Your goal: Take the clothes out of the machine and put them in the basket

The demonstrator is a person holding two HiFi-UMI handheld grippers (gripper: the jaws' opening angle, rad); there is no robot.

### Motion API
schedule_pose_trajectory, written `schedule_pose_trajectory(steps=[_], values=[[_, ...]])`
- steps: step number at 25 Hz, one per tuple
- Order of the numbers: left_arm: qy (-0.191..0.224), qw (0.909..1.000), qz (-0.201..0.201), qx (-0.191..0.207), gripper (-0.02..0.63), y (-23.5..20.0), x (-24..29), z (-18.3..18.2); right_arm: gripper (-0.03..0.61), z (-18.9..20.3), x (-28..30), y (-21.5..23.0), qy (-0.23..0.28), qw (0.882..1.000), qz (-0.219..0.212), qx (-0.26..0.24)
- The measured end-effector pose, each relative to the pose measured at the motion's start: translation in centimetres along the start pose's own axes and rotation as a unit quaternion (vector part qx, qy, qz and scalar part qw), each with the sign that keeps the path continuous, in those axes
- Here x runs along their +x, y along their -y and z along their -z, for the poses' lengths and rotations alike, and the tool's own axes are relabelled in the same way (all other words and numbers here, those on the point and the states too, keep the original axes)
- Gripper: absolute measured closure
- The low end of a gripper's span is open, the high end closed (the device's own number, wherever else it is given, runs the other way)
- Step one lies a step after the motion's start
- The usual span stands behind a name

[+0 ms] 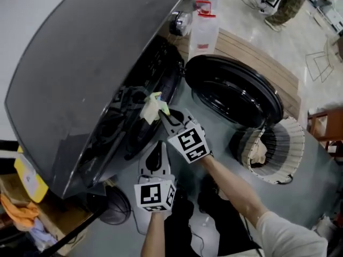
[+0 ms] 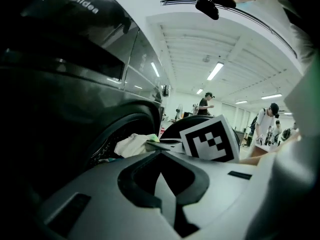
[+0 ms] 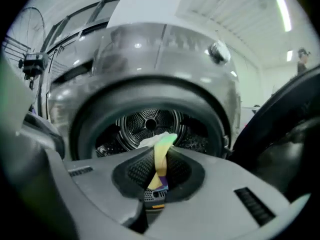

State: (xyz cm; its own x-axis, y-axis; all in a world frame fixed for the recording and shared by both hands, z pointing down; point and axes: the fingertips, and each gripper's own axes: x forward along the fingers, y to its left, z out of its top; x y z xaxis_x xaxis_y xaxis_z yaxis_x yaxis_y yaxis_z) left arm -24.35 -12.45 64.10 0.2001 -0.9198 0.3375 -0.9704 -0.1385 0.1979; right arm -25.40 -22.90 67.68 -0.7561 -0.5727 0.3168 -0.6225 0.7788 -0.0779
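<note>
A person's right gripper (image 1: 164, 114) clamps a pale yellow-green cloth (image 1: 152, 107) at the mouth of a dark washing machine (image 1: 80, 74), the fabric bunched just ahead of its jaws. The left gripper (image 1: 156, 150) hangs just behind it, nearer the person, jaws seemingly together and empty, though the steep angle makes that hard to confirm. To the right gripper's right, the machine's round door (image 1: 230, 90) stands open. Past the door, a white slatted basket (image 1: 292, 143) holds a light garment (image 1: 260, 152). A clear bottle (image 1: 202, 33) with a red cap stands well ahead of both grippers.
</note>
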Motion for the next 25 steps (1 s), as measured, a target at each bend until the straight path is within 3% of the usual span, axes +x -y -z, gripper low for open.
schedule_pose_trajectory(steps=[8, 13, 25], values=[[-0.020, 0.9997, -0.011, -0.004, 0.595, 3.6, -3.7, -4.5, 0.535, -3.8, -8.0, -0.1, -0.016, 1.000, 0.017, 0.018], [-0.016, 0.9998, -0.012, 0.006, 0.595, 5.4, -5.2, -8.7, 0.535, -8.2, -13.0, -0.1, -0.008, 0.999, 0.026, 0.023], [0.043, 0.9987, -0.012, 0.026, 0.595, 12.3, -11.4, -25.2, 0.535, -27.4, -26.1, -1.8, 0.058, 0.998, 0.033, 0.003]])
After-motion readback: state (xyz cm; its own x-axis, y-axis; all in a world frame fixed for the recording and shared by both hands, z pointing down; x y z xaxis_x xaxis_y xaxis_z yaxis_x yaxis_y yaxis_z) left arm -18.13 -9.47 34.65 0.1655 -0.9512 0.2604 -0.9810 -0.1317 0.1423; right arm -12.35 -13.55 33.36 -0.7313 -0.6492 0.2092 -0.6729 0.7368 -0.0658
